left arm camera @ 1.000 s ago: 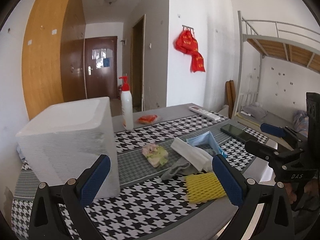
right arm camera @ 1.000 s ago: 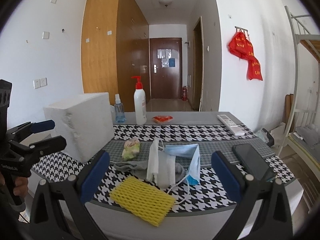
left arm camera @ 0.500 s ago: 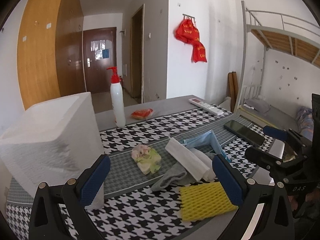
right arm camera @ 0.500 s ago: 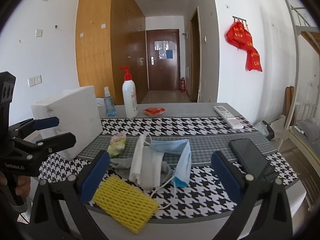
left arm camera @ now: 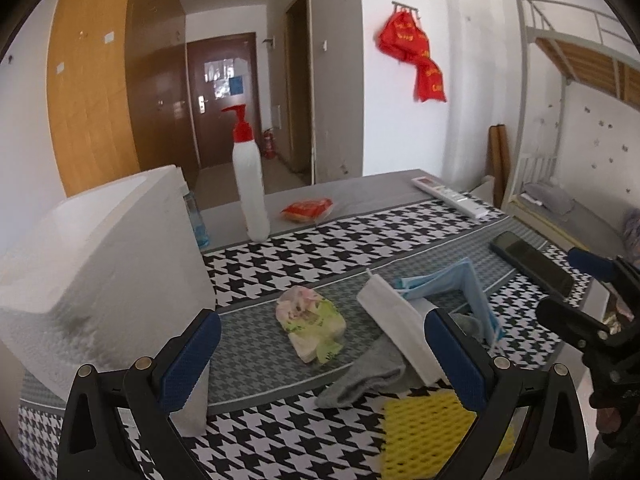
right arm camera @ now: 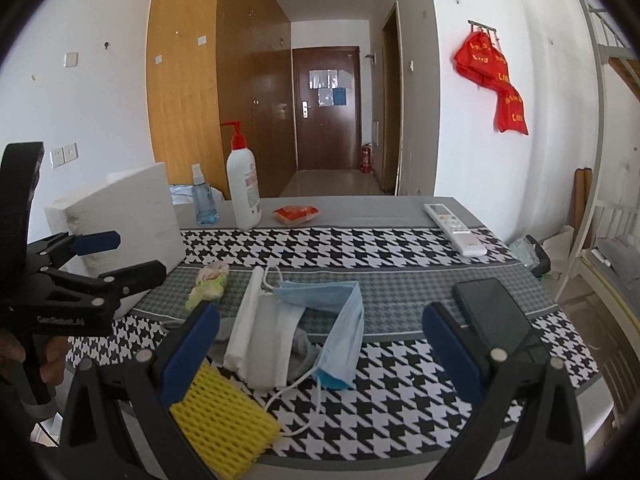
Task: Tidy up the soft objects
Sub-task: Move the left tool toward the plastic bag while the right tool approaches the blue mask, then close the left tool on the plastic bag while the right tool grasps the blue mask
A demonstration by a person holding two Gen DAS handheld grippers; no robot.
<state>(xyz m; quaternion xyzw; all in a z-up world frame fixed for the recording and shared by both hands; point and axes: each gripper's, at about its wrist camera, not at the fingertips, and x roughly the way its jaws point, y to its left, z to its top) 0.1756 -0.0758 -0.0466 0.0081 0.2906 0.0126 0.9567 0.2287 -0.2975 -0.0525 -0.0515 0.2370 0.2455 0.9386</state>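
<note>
Nearest of all, the left tool [left arm camera: 322, 354] and the right tool [right arm camera: 320, 346] both hung above the front edge of the tabletop [right arm camera: 400, 432], each with its blue pads spread wide and nothing between them, probably poised to choose a first item. The soft things lay bunched just ahead of them. A yellow foam net [right arm camera: 224, 420] sat at the very edge, with a grey sock [left arm camera: 364, 376] and a folded white cloth [right arm camera: 260, 336] just beyond it; the cloth rested partly over the sock. A blue face mask [right arm camera: 336, 320] stood tented against the cloth, its ear loop trailing toward the front edge. A little farther back and to the left lay a crumpled green-and-pink tissue pack [left arm camera: 310, 326], apart from the heap.

To the left stood a white foam box [left arm camera: 100, 264], open at the top and likely the place meant for the soft items, since it sat within easy reach of the left tool. A dark phone [right arm camera: 496, 320] lay to the right, clear of the pile. At the back stood a pump bottle [right arm camera: 243, 192], a small spray bottle [right arm camera: 203, 202], a red packet [right arm camera: 296, 214] and a remote control [right arm camera: 454, 228].
</note>
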